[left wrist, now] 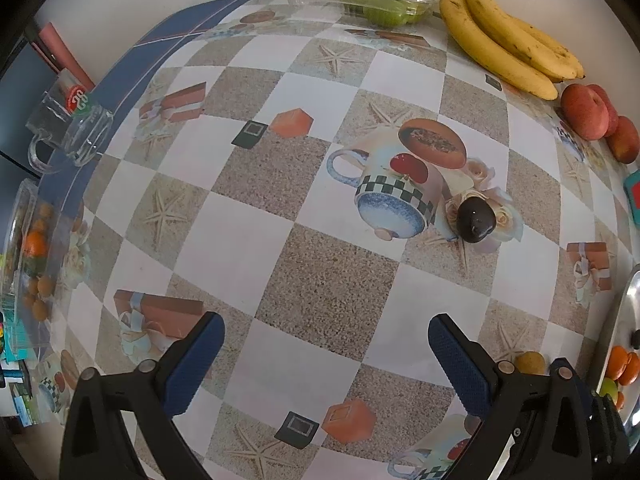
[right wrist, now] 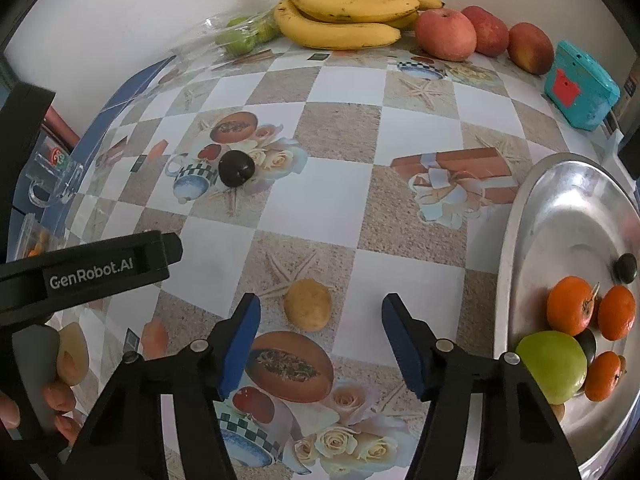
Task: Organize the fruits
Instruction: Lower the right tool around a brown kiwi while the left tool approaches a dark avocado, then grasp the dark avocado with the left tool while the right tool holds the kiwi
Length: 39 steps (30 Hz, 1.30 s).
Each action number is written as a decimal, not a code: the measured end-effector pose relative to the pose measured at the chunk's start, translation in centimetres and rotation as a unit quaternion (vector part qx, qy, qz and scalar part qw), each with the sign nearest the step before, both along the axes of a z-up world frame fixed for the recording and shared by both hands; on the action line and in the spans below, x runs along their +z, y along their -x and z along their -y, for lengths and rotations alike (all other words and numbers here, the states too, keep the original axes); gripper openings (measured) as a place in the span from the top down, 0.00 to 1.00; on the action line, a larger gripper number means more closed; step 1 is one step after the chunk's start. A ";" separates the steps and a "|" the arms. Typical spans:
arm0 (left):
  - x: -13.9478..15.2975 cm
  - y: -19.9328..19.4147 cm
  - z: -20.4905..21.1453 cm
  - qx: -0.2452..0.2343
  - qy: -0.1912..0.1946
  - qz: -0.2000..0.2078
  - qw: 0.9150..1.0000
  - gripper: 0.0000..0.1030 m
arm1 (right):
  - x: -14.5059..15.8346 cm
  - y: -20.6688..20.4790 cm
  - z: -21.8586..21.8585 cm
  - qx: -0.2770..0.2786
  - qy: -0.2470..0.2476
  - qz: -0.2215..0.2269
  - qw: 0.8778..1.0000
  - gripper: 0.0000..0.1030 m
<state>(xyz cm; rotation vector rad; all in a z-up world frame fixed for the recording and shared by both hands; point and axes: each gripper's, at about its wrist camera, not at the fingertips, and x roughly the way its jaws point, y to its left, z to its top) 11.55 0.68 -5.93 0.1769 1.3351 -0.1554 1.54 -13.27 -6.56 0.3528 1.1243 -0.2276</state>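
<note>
Hovering over the counter point(right wrist: 400, 152), my right claw point(right wrist: 320, 336) points steeply down with its blue pads parted and nothing pressed between them; a small tan fruit point(right wrist: 308, 305) lies on the cloth just ahead of the tips, nearer the left pad. My left claw point(left wrist: 326, 344) stands wide apart and empty above the checked oilcloth, and its black body reaches into the right wrist view from the left.

Further out, a dark plum point(left wrist: 477, 217) sits on the printed mug picture. To the right, the metal tray point(right wrist: 520, 216) holds a green apple point(right wrist: 554, 365), three tangerines point(right wrist: 572, 305) and a small dark fruit point(right wrist: 626, 267). Along the far wall lie a bunch of bananas point(right wrist: 348, 16), three red apples point(right wrist: 446, 34), a clear tub of green fruit point(left wrist: 380, 0) and a teal box point(right wrist: 580, 88). A glass mug point(left wrist: 68, 132) lies at the counter's left edge.
</note>
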 end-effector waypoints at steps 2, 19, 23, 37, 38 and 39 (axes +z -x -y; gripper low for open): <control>0.0 0.1 0.2 -0.001 0.000 0.000 1.000 0.00 | 0.0 -0.1 -0.1 0.002 -0.001 0.000 1.000 0.46; 0.1 0.2 0.0 -0.001 0.001 0.001 1.000 0.00 | 0.2 -0.2 -0.2 0.005 -0.013 0.009 1.000 0.75; 0.2 0.1 0.4 -0.004 0.009 0.000 1.000 0.00 | 0.5 -0.1 0.0 0.002 -0.019 0.017 1.000 0.75; 2.3 -0.7 2.8 -0.024 0.087 0.048 0.995 0.17 | 2.5 1.0 2.3 -0.040 -0.027 0.047 0.998 0.75; 2.2 -0.8 3.4 -0.029 0.085 0.046 0.995 0.23 | 2.7 1.1 2.4 -0.041 -0.027 0.050 0.998 0.75; 1.9 -0.8 3.2 -0.033 0.087 0.043 0.995 0.28 | 2.9 1.1 2.5 -0.042 -0.027 0.052 0.997 0.75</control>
